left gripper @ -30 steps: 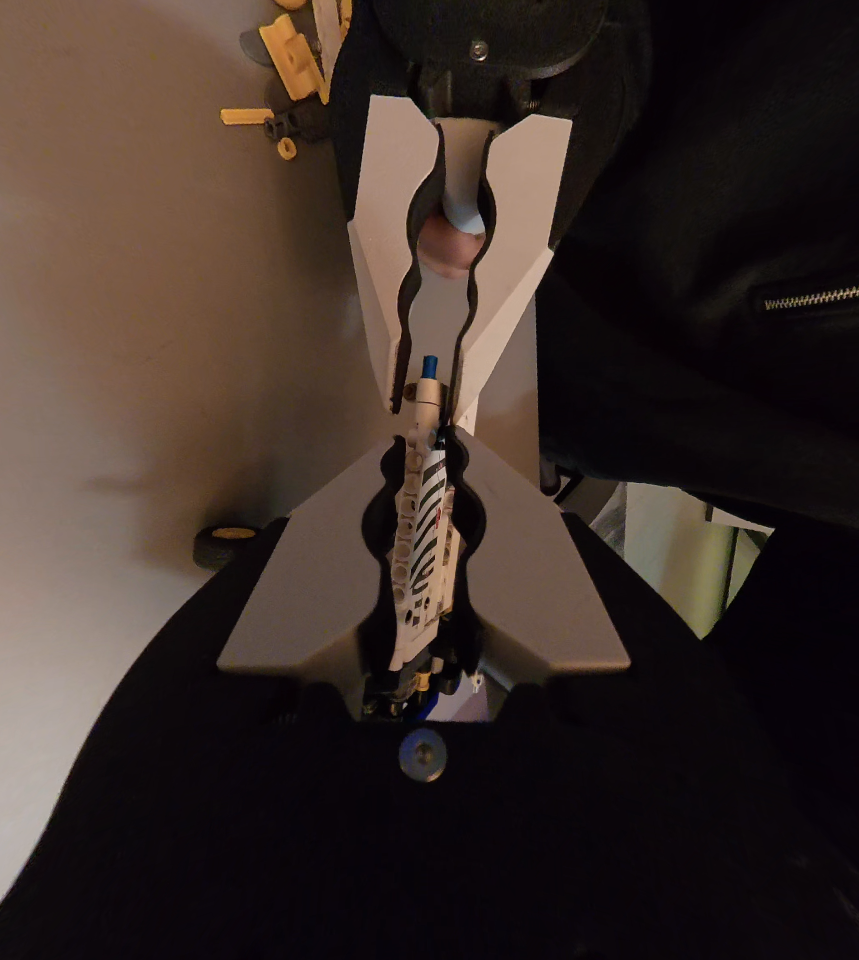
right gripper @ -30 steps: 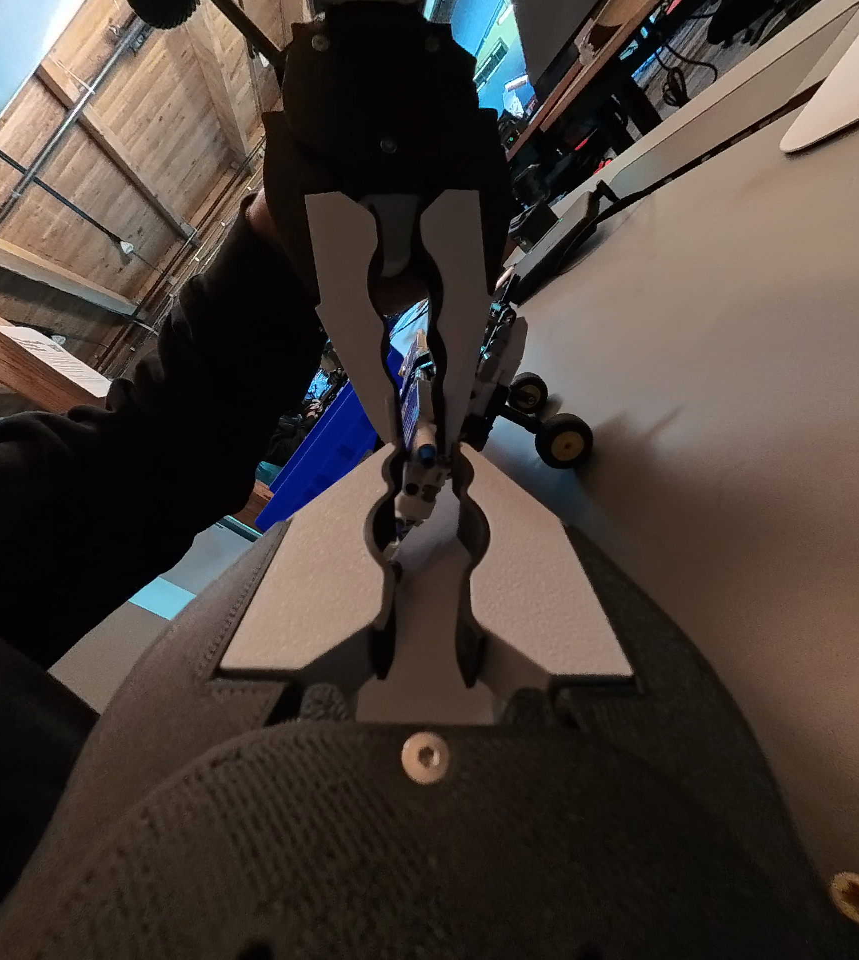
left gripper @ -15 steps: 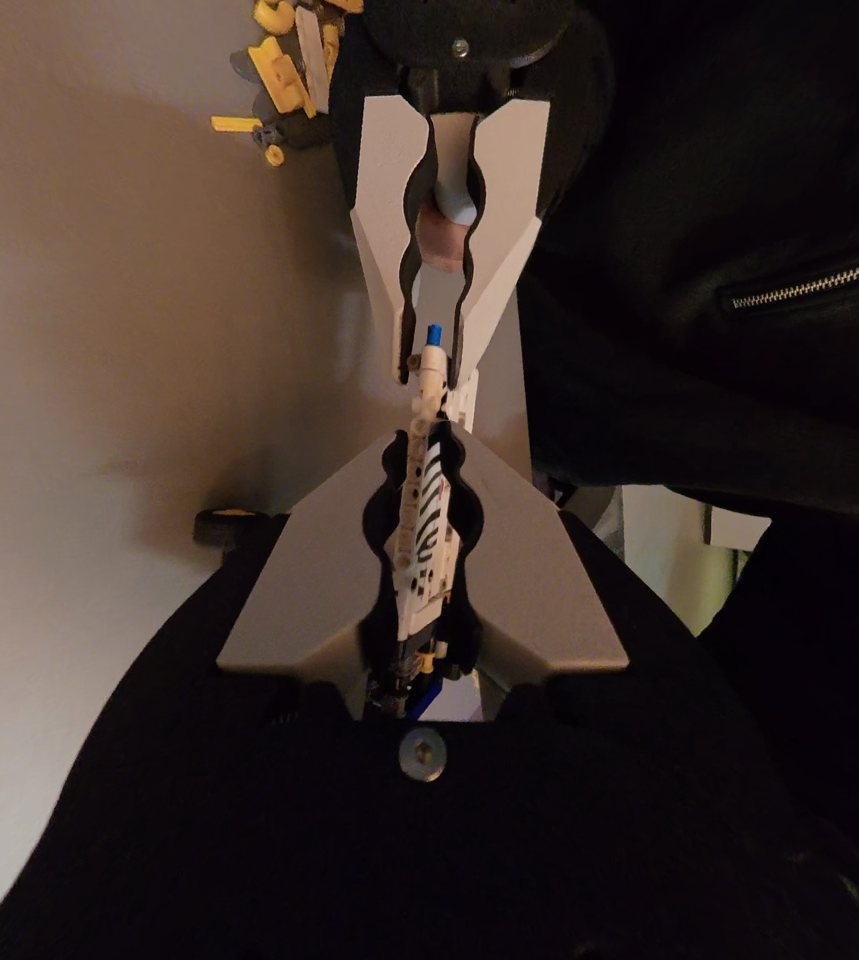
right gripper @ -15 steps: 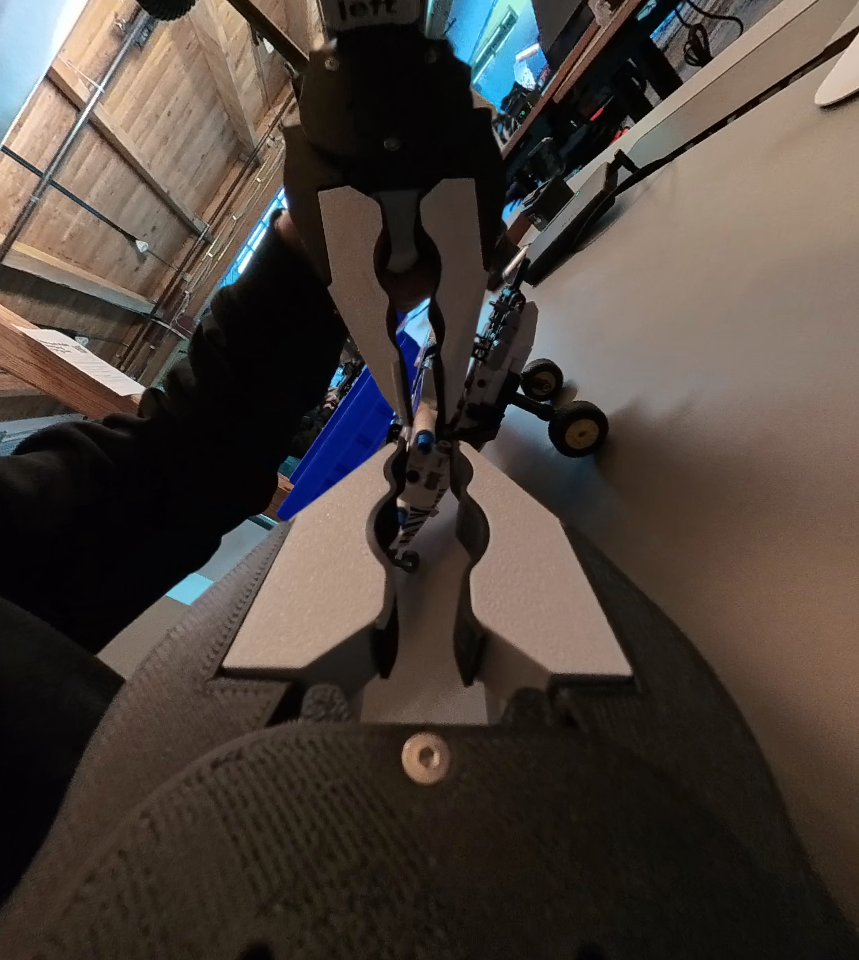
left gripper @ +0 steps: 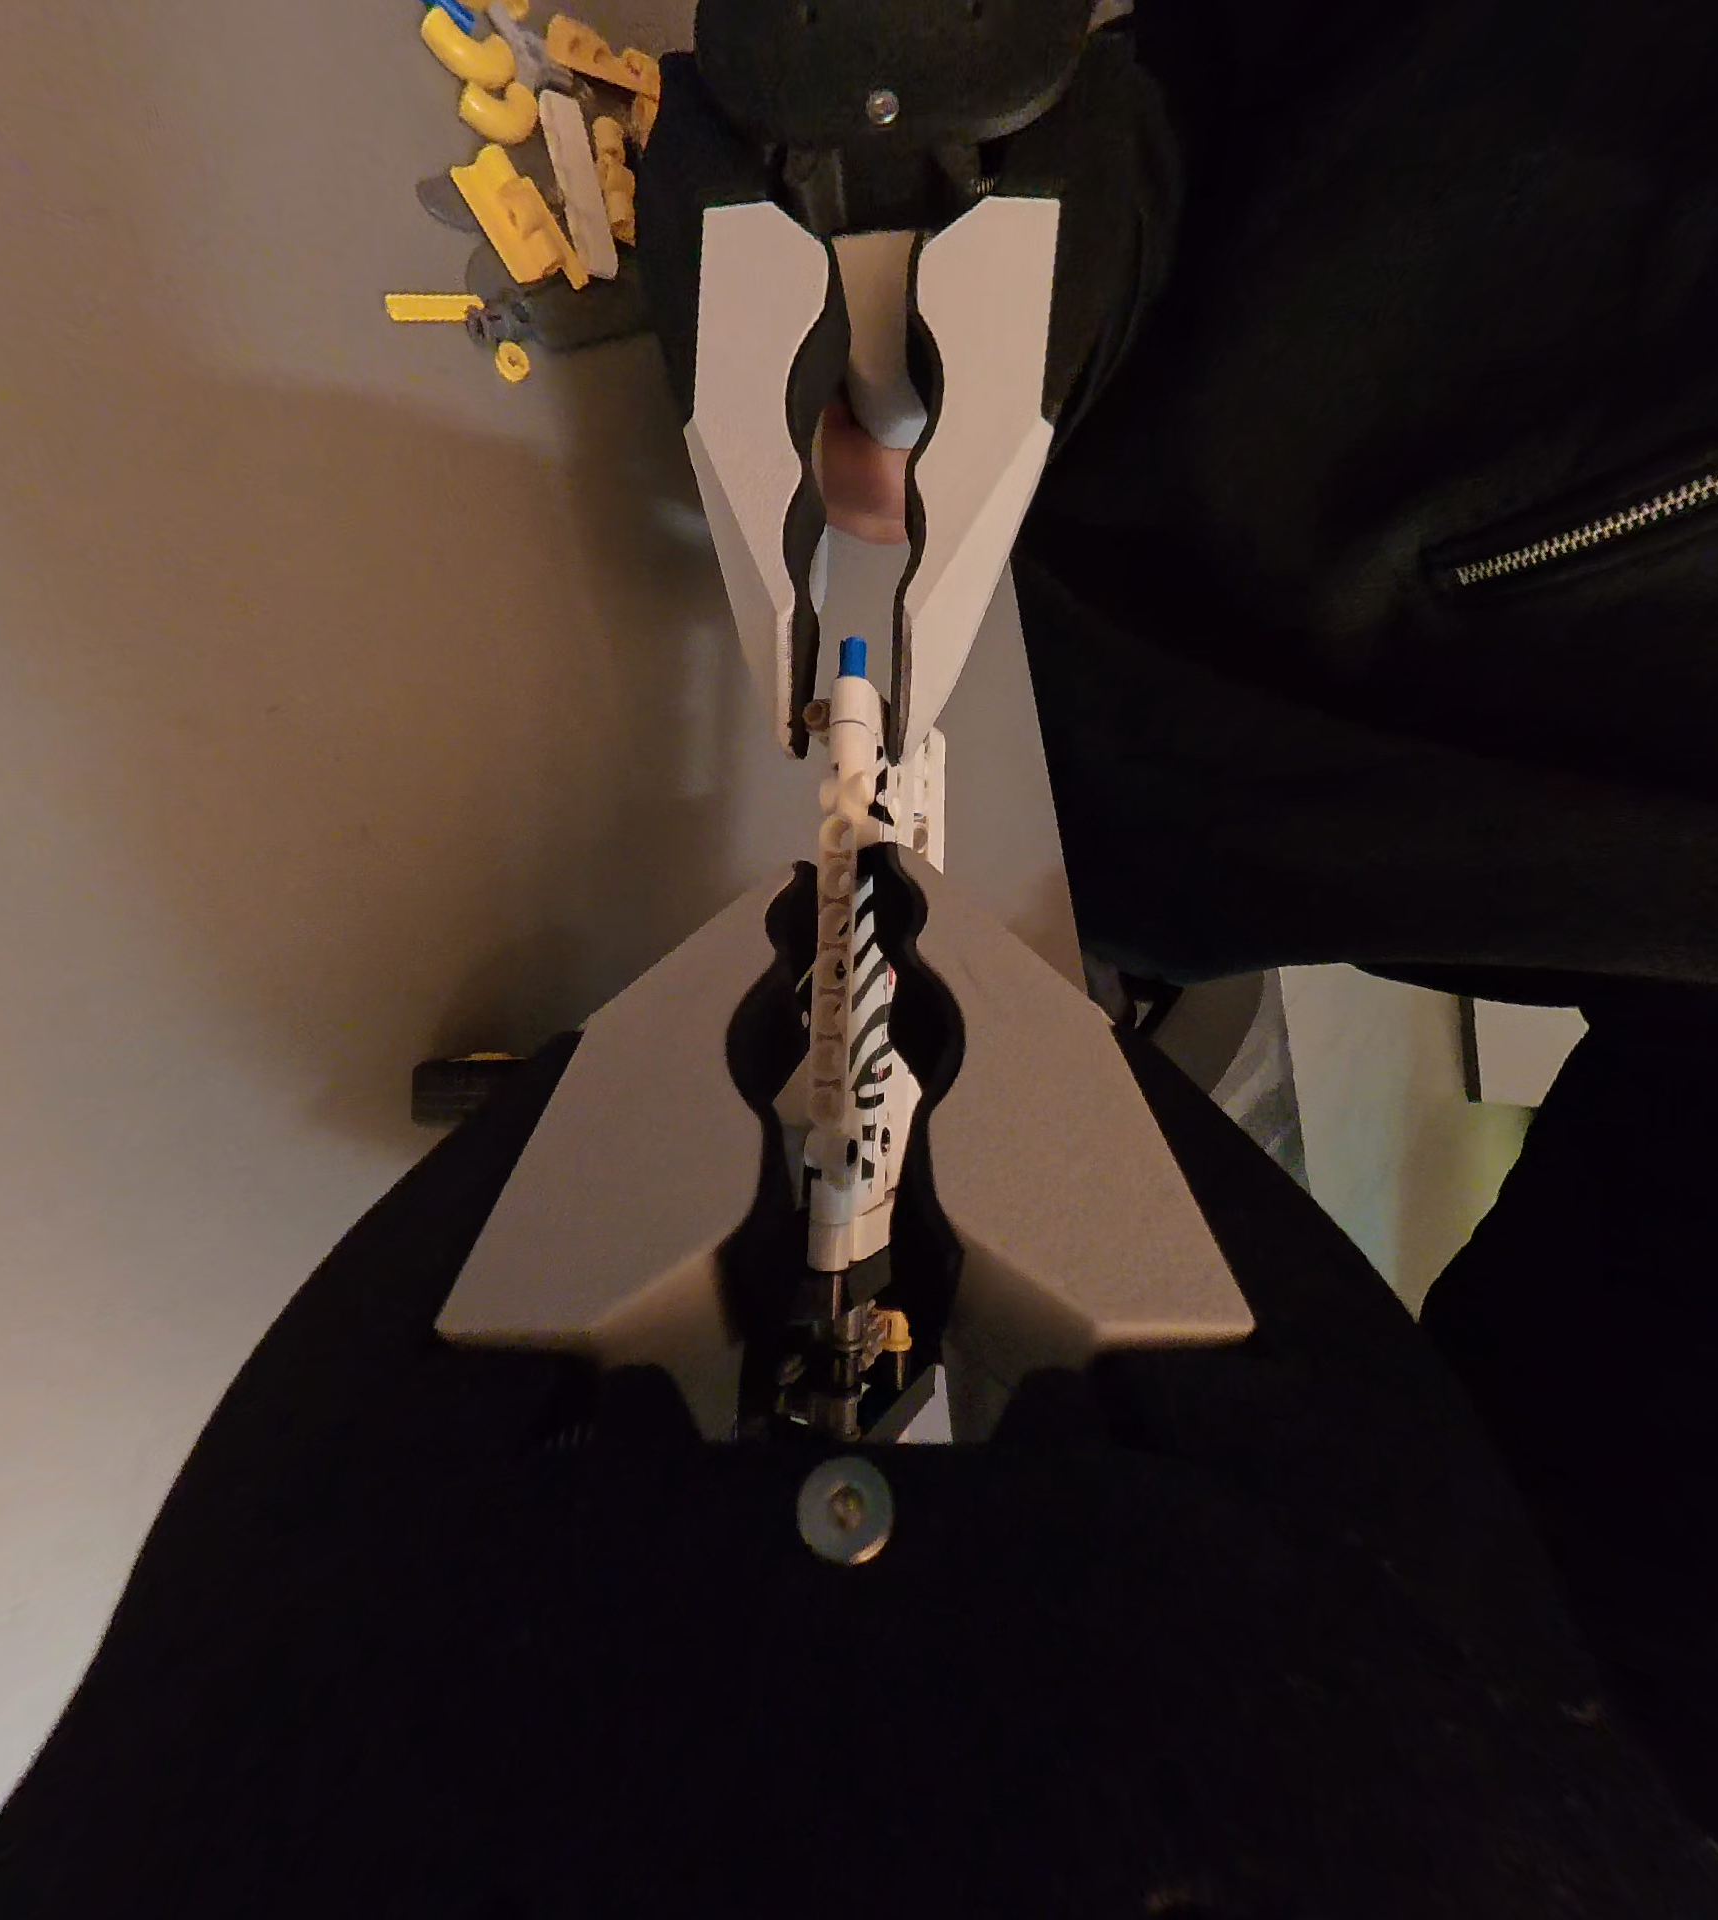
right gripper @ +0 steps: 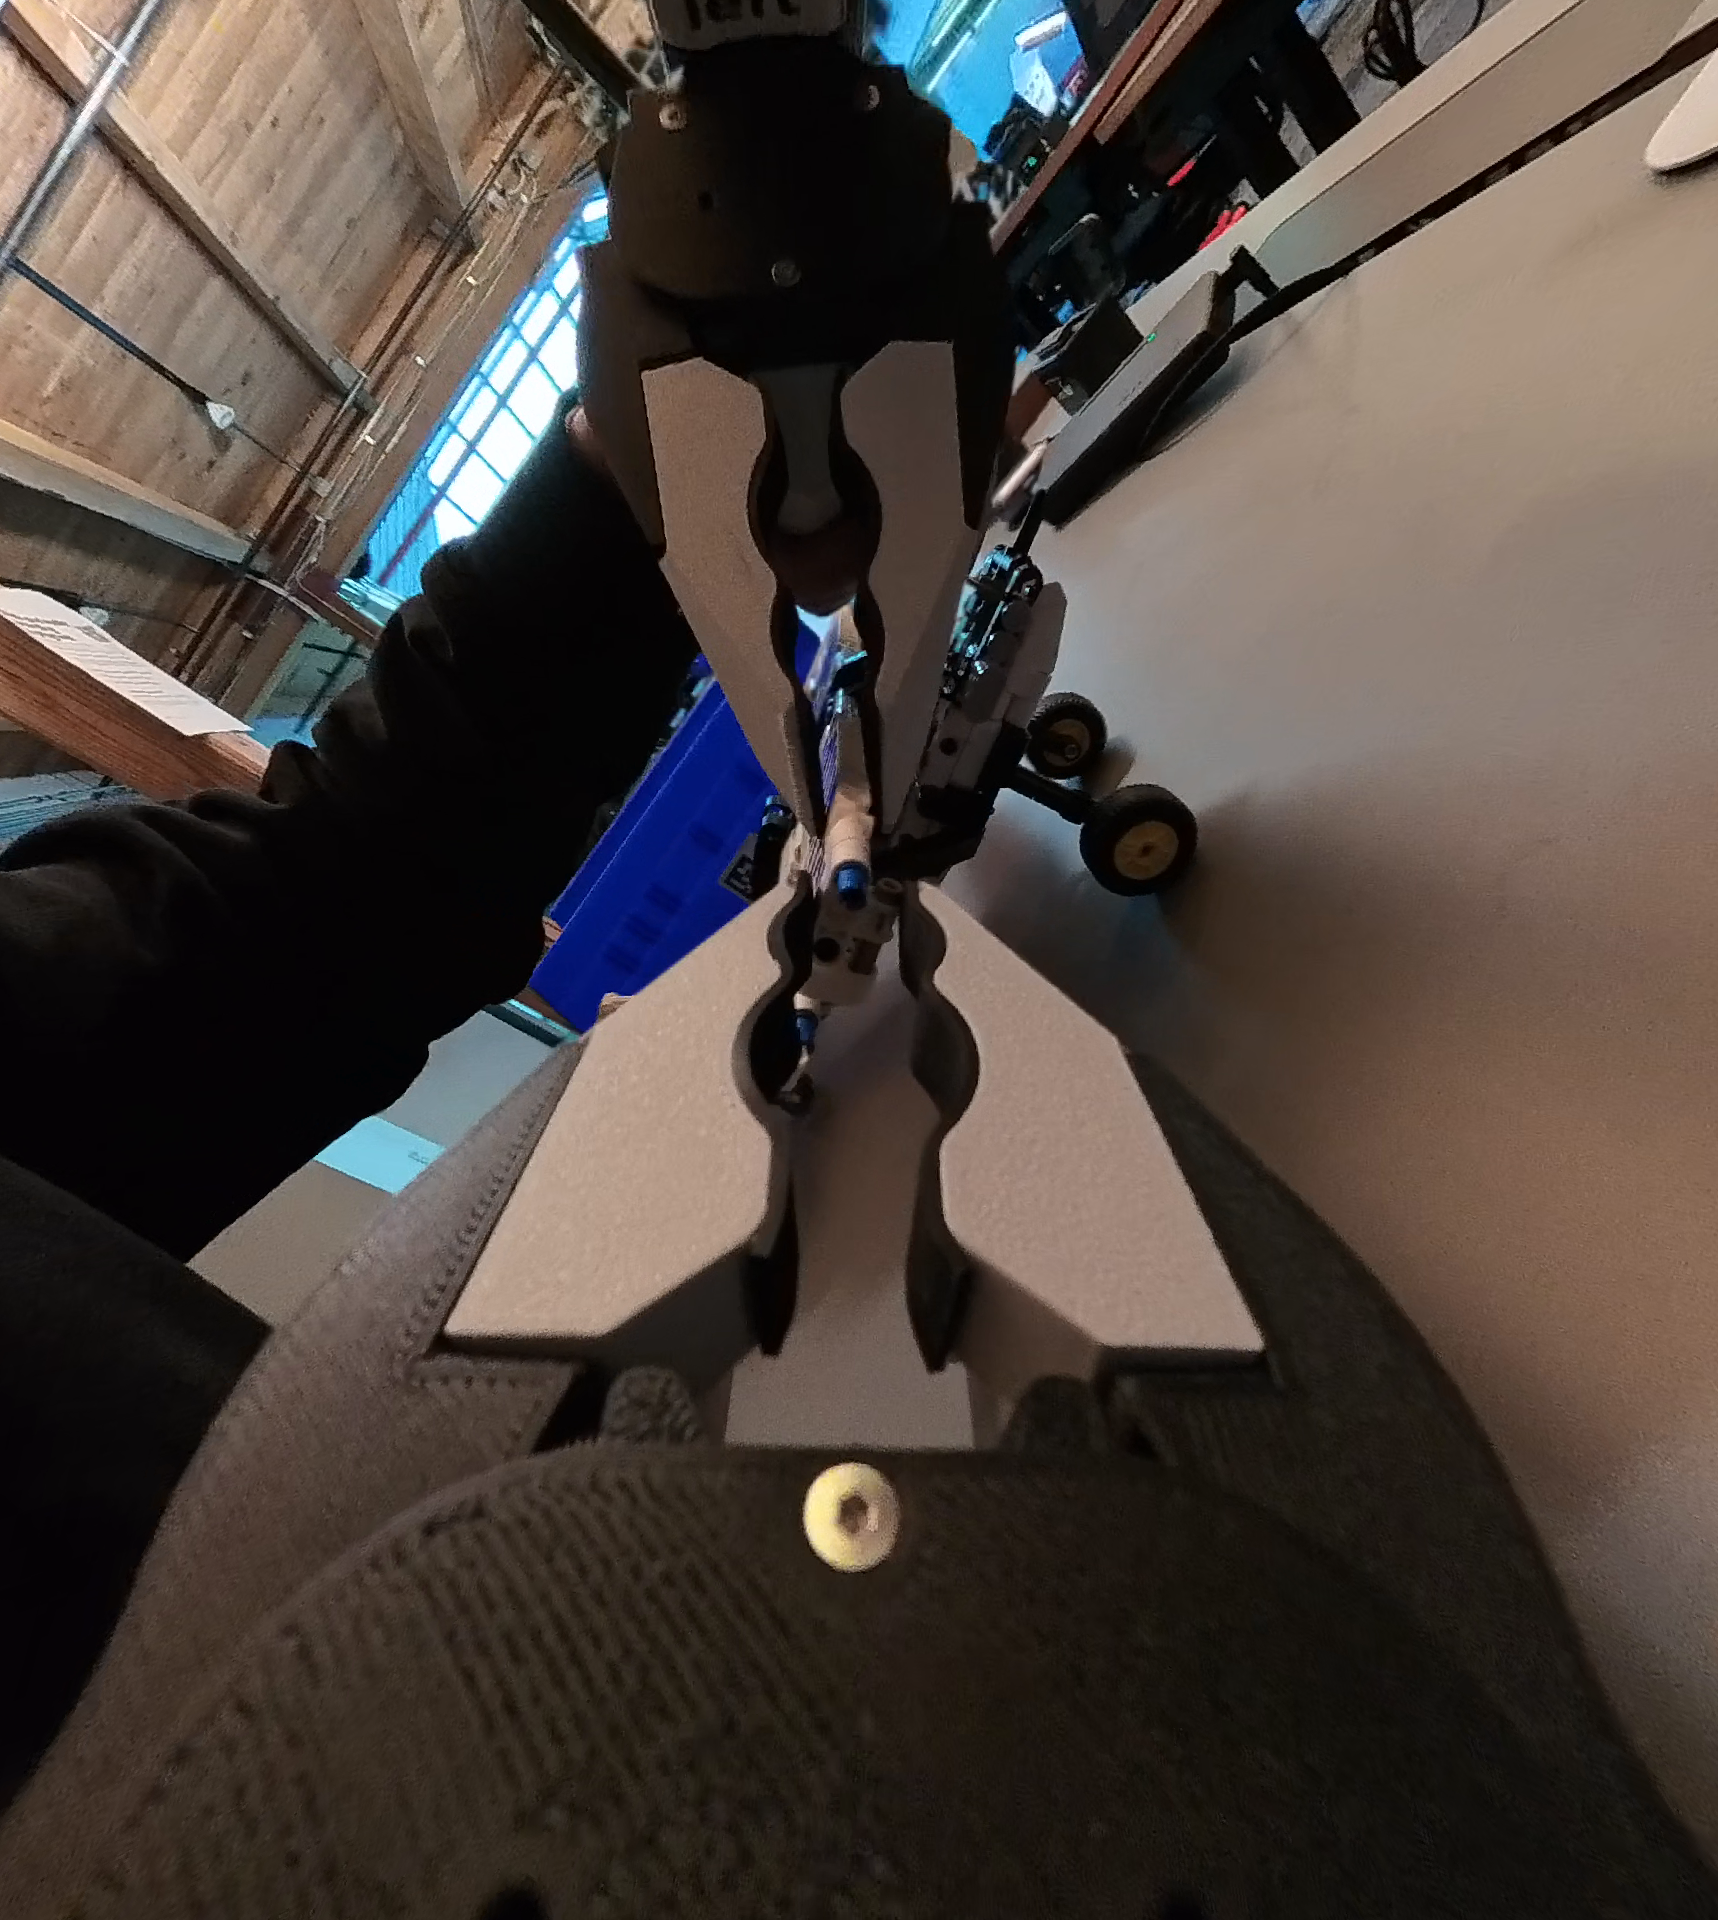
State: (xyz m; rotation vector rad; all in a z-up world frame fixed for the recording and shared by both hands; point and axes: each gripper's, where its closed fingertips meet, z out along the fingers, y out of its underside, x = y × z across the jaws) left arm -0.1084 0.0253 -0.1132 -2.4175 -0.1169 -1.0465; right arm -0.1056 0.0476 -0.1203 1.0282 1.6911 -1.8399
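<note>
My left gripper (left gripper: 850,883) is shut on a white toy-brick model with a black-striped panel (left gripper: 860,1039); the model runs lengthwise between its pads and sticks out past the tips. In the right wrist view the left gripper (right gripper: 847,810) comes in from above, and the model's body (right gripper: 990,707) and two black wheels with yellow hubs (right gripper: 1141,840) hang beside it over the table. My right gripper (right gripper: 850,920) faces it tip to tip and is shut on the model's end, a white connector with a blue pin (right gripper: 850,935). The left wrist view shows the right gripper (left gripper: 847,738) on that connector (left gripper: 850,707).
A pile of loose yellow and grey brick parts (left gripper: 533,208) lies on the beige table (left gripper: 159,727). A black wheel (left gripper: 460,1086) shows beside my left finger. A person's black jacket (left gripper: 1457,520) fills the right. A blue bin (right gripper: 668,831) stands past the table edge; a dark device (right gripper: 1125,395) lies farther back.
The two grippers have drawn slightly apart, and more of the white beam shows between their tips. Both keep their hold. The right wrist view has tilted and the wheels have shifted right.
</note>
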